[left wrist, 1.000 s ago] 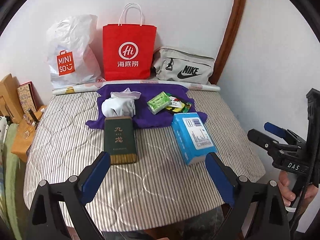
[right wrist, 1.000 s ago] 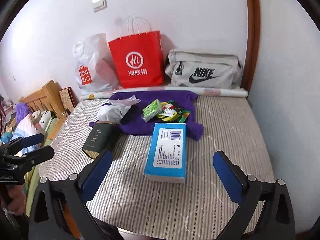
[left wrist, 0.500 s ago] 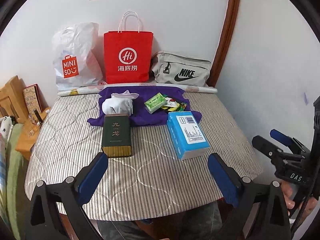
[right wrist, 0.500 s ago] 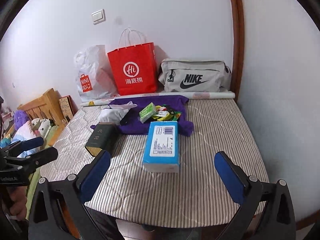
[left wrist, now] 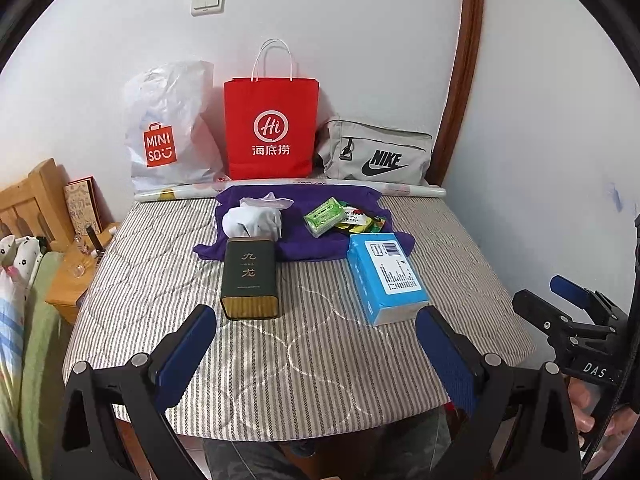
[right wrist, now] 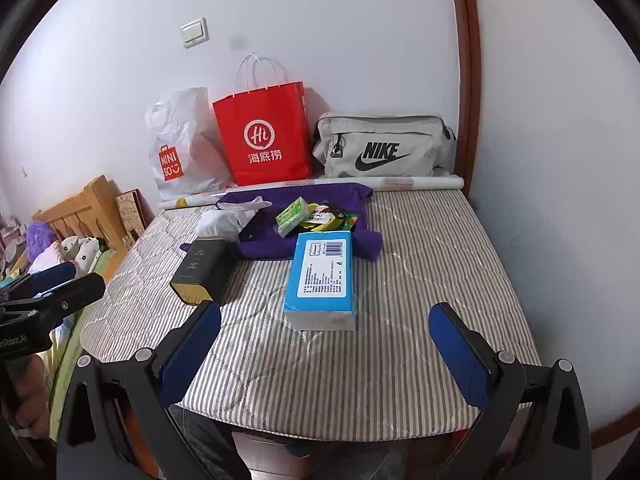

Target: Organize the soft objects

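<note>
The striped mattress (left wrist: pixel 304 364) has a wide bare strip along its near edge and more bare room on its right side. Against the far wall stand a Miniso bag (left wrist: pixel 168 132), a red paper bag (left wrist: pixel 270 128) and a Nike bag (left wrist: pixel 376 156). The blue tissue pack (right wrist: pixel 322 276) and dark green tin (left wrist: pixel 250 276) lie mid-mattress, just near of the purple cloth (left wrist: pixel 304 236). The left gripper (left wrist: pixel 316 344) and right gripper (right wrist: pixel 324 344) hover over the near edge, jaws wide apart, holding nothing
</note>
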`<state>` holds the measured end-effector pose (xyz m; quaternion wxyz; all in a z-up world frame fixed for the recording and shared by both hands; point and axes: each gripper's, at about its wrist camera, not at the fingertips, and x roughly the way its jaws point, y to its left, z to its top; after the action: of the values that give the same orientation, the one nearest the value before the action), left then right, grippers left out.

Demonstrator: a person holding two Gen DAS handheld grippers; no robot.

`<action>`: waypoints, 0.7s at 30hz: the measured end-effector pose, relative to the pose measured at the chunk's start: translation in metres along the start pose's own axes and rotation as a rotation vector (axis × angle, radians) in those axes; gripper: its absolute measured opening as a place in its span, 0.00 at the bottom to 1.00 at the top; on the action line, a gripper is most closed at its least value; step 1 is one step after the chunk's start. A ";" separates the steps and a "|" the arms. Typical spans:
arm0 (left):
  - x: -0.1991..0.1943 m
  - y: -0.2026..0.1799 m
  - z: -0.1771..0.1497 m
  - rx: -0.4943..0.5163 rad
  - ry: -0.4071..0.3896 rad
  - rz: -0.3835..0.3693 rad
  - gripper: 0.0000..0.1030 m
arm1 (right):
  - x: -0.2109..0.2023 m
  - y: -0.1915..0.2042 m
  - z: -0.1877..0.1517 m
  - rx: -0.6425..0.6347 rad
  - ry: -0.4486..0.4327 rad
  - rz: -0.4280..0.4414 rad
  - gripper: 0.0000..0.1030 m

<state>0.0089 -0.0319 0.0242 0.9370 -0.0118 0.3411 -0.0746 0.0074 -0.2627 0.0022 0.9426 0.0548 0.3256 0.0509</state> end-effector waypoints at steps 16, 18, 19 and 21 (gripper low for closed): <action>-0.008 0.000 -0.004 0.004 -0.008 0.010 0.98 | -0.008 0.008 -0.003 -0.015 -0.011 0.009 0.99; -0.009 0.000 -0.004 0.006 -0.008 0.009 0.98 | -0.008 0.009 -0.003 -0.019 -0.012 0.011 0.99; -0.009 0.000 -0.004 0.005 -0.009 0.010 0.98 | -0.008 0.010 -0.003 -0.019 -0.011 0.010 0.99; -0.009 0.000 -0.004 0.005 -0.009 0.008 0.98 | -0.008 0.010 -0.004 -0.019 -0.010 0.011 0.99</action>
<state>-0.0005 -0.0307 0.0268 0.9388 -0.0083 0.3368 -0.0715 -0.0020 -0.2532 0.0058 0.9444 0.0481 0.3199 0.0589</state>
